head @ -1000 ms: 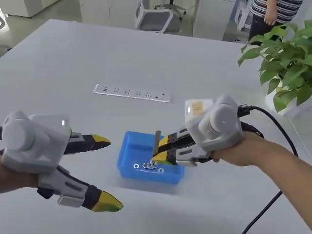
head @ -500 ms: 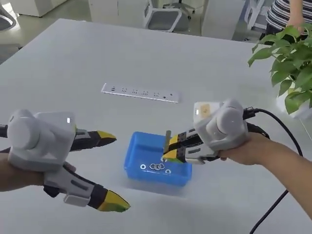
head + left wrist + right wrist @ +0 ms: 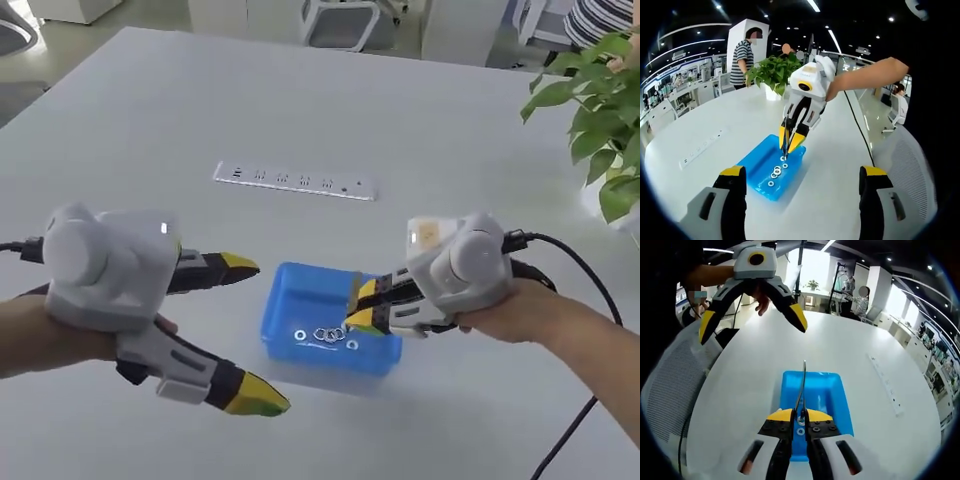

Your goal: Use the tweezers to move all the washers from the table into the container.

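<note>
A shallow blue container [image 3: 290, 296] lies on the grey table and holds several small metal washers [image 3: 326, 337]. Over its right end my right gripper [image 3: 362, 312] is shut on thin metal tweezers [image 3: 352, 290]. In the right gripper view the tweezers [image 3: 802, 385] run forward from the shut jaws [image 3: 800, 416] over the container [image 3: 828, 390]. My left gripper [image 3: 252, 335] hovers open and empty just left of the container. The left gripper view has its open jaws [image 3: 802, 172] framing the container [image 3: 757, 167], the washers [image 3: 775, 173] and the right gripper [image 3: 790, 142].
A white power strip [image 3: 295, 182] lies on the table beyond the container. A potted plant [image 3: 600, 100] stands at the far right, and a black cable [image 3: 580, 290] trails from the right gripper. Office chairs stand past the table's far edge. A person [image 3: 744, 55] stands behind the plant.
The head camera has shifted, so everything sits a little further right. The left gripper has come slightly closer to the container. The right gripper still holds the tweezers over it.
</note>
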A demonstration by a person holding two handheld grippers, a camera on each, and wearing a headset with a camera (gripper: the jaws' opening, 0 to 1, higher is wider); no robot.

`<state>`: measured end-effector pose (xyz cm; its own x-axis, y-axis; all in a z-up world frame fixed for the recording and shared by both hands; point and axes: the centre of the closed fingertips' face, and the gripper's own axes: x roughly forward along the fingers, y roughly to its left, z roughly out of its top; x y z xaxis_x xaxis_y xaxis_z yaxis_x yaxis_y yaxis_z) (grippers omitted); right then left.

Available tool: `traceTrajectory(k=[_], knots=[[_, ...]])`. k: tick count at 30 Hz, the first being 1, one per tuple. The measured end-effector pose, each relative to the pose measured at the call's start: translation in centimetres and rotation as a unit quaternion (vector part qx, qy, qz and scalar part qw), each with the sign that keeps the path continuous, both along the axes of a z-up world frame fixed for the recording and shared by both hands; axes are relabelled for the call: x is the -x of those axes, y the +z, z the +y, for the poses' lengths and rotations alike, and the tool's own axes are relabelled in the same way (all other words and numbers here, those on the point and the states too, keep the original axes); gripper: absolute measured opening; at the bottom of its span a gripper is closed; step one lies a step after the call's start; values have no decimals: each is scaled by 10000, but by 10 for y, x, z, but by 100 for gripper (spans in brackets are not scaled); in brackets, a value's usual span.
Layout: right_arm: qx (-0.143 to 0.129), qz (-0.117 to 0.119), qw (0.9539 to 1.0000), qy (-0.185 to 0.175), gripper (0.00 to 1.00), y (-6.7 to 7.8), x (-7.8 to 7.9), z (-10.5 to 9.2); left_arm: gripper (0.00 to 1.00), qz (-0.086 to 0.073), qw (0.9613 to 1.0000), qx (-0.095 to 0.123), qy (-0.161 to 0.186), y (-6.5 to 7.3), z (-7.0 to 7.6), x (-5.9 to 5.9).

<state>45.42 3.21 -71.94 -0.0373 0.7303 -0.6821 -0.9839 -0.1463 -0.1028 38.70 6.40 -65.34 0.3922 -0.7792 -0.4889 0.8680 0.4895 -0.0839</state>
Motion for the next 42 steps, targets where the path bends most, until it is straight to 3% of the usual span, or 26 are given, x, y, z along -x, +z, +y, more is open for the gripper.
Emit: traceTrajectory(k=[13, 24, 34, 42], knots=[[-50, 89, 9999, -117, 9, -18, -8, -1, 90, -142, 9996, 32, -232, -1, -18, -25], [-93, 154, 9998, -96, 9, -27, -10, 0, 66, -176, 9989, 21, -432, -5, -31, -44], [-78, 176, 9998, -19, 9, -36, -10, 1, 29, -321, 9973, -208, -633, -15, -38, -62], [-74, 208, 9998, 13, 9, -40, -10, 2, 19, -353, 9957, -357, -781, -23, -45, -71]])
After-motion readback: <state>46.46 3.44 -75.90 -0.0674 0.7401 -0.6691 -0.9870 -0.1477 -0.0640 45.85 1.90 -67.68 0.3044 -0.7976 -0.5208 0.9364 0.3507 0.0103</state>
